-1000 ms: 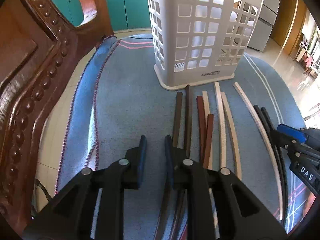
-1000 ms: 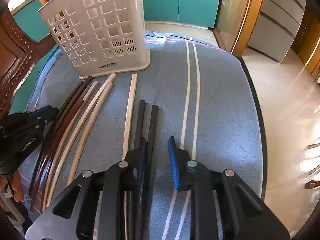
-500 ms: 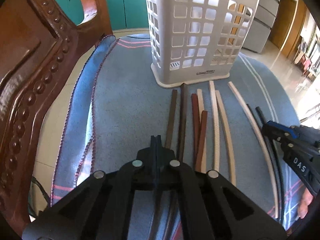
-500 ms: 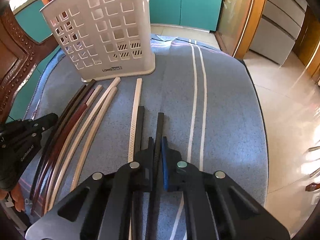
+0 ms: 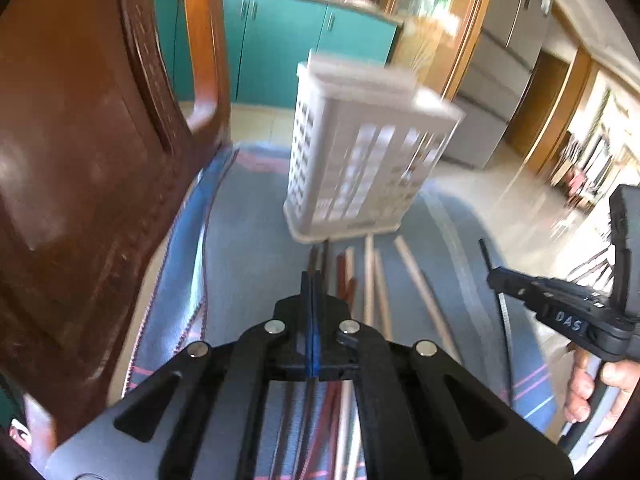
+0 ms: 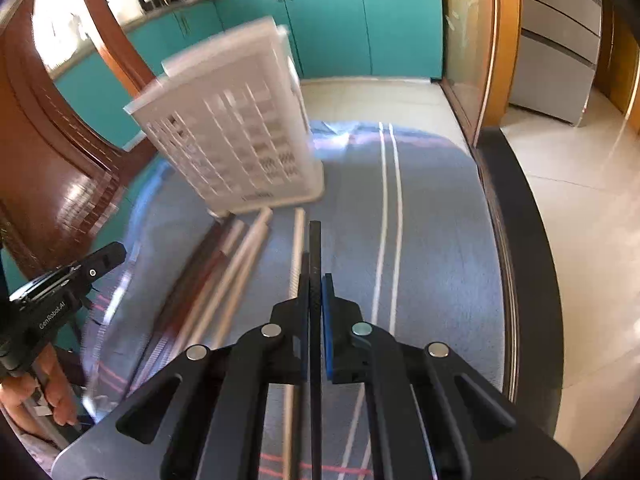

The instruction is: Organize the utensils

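Basket (image 6: pixel 240 148) looks empty (blurred); right gripper (image 6: pixel 316 292) clamps a black chopstick (image 6: pixel 315 248), left gripper (image 5: pixel 311 292) a brown one (image 5: pixel 314 258); the rest lie near.

1. I see a white plastic basket (image 6: pixel 240 148), matt, on woven blue cloth (image 6: pixel 436 248).
2. Left of the basket, the carved wooden chair (image 5: pixel 80 184) looks glossy.
3. Chopsticks (image 5: pixel 376 284) before the basket look matt.
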`<move>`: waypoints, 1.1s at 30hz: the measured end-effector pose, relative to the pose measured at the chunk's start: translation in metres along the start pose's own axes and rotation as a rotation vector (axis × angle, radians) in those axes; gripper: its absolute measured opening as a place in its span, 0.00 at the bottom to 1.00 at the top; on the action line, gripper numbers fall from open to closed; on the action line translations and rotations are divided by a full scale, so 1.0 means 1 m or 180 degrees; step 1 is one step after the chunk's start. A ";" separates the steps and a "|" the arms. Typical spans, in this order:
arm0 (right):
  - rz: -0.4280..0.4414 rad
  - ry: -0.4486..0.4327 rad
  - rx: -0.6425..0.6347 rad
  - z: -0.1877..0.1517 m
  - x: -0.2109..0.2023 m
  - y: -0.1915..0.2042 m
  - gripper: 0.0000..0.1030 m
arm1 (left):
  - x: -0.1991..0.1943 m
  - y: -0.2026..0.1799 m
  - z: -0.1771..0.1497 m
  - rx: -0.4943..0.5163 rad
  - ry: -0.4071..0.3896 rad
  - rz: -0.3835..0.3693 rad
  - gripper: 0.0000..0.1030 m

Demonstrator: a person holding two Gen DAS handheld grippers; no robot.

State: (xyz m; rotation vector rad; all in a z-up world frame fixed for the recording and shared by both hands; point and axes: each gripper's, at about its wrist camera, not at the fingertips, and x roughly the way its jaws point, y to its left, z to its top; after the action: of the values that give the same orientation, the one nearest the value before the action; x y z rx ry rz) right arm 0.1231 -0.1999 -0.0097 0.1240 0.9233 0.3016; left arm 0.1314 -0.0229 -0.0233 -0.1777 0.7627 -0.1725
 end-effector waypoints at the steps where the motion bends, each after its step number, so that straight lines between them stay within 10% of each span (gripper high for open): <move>1: 0.0039 -0.0055 -0.0016 0.002 -0.008 0.001 0.06 | -0.009 0.000 0.003 -0.0012 -0.0069 -0.0058 0.01; 13: 0.0505 -0.0616 -0.0075 0.024 -0.094 0.001 0.07 | -0.102 -0.004 0.041 -0.0083 -0.0703 -0.0320 0.01; 22: 0.0500 -0.0653 0.0075 0.021 -0.102 -0.015 0.07 | 0.016 -0.006 0.008 0.0110 0.0395 0.0267 0.01; 33: 0.0106 -0.0494 0.0113 0.043 -0.062 -0.008 0.08 | 0.060 0.009 -0.033 0.0176 0.0761 0.0441 0.18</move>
State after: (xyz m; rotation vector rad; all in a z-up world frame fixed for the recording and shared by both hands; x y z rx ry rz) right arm 0.1246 -0.2257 0.0619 0.1930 0.7734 0.3023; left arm 0.1517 -0.0302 -0.0892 -0.0513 1.0039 -0.0838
